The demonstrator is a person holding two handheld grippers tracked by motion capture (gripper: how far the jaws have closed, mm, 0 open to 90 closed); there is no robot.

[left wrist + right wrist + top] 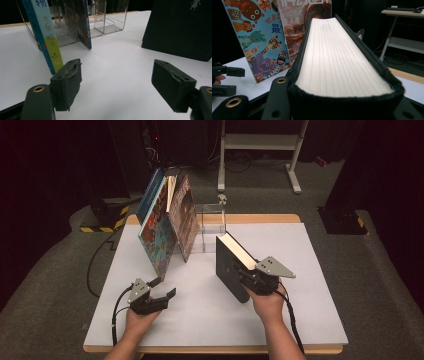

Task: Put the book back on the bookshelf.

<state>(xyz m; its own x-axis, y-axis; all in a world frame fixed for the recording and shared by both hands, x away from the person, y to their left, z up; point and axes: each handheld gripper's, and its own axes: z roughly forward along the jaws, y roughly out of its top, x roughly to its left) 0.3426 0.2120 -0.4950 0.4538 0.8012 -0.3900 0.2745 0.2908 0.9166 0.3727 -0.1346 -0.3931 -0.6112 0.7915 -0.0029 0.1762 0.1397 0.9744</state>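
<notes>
Now standing the black book (231,267) upright near the table's (300,320) right edge, right gripper (250,276) seemingly clamped on it; left gripper (162,289) spread, empty. Next: shelving beside the leaning books (165,225).

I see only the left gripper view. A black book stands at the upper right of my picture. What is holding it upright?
Observer: The right tongs are clamped on the near end of the thick black book.
Operator: Which side of it faces up? My picture cuts the top off.
Observer: The page edges face up and the spine is down.
Operator: At the left I see only a blue spine. What is on that cover?
Observer: The picture book has cartoon animals on its cover, among them a giraffe and a zebra.
</notes>
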